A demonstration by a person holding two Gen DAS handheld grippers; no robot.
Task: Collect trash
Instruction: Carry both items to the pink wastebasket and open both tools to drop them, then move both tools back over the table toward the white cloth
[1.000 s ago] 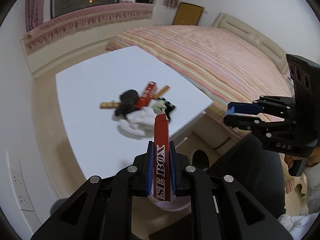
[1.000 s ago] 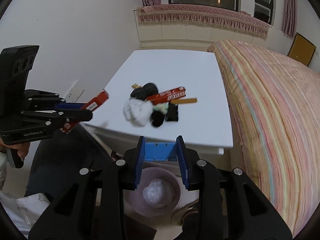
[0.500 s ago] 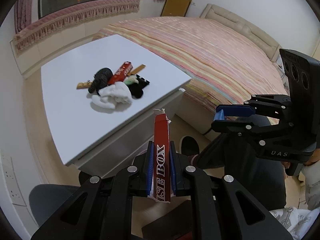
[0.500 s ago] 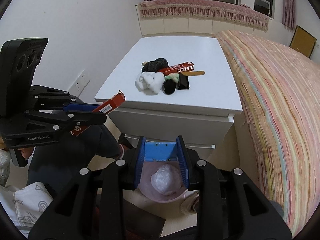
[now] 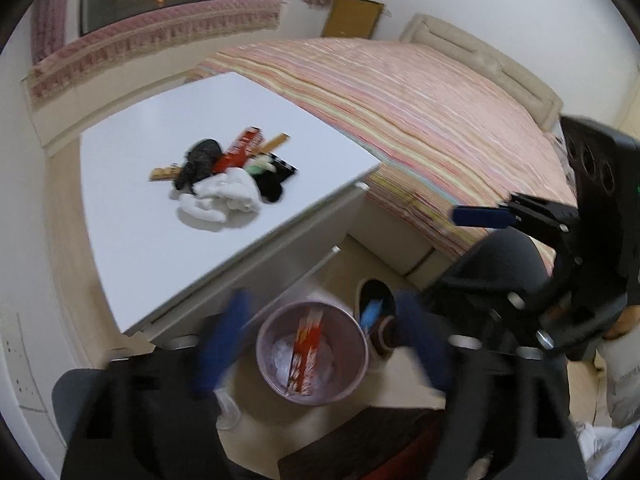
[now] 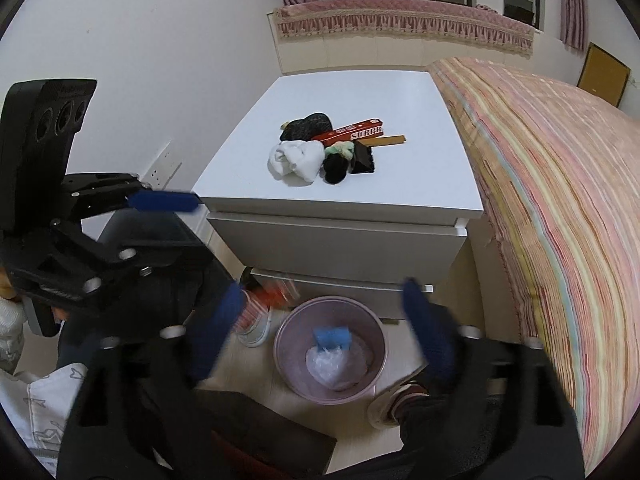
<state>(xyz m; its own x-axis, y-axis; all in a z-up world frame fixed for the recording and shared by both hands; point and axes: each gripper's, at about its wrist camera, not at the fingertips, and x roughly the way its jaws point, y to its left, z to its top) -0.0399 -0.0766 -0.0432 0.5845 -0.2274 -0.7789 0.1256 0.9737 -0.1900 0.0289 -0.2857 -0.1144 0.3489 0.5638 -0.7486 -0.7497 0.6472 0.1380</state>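
Left gripper (image 5: 320,344): we see its 2 blue fingers (image 5: 218,344) spread wide and blurred, with nothing between them. It hangs over the bin.
Right gripper (image 6: 324,332): we see its jaws also spread wide, holding nothing, with the bin showing in the gap between them.
Bin (image 5: 348,386): a pink round bin on the floor, just in front of the nightstand's drawers.
Red box (image 5: 306,350): we see it standing tilted inside the bin, on top of crumpled white plastic (image 5: 326,360).
Blue piece (image 6: 332,337): in the right view a small blue thing sits in the bin's mouth on the white plastic; we cannot tell whether it rests there or is in the air.
Nightstand (image 6: 352,196): white, beside the striped bed (image 6: 560,200).
Pile: on the nightstand top we see a second red box (image 6: 352,133), a white cloth (image 6: 298,158), 2 black clumps, a green bit (image 6: 340,149), a black card and a wooden ruler (image 6: 386,141), all touching or overlapping.
Shoes: 1 lies on the floor near the bin (image 6: 254,320).
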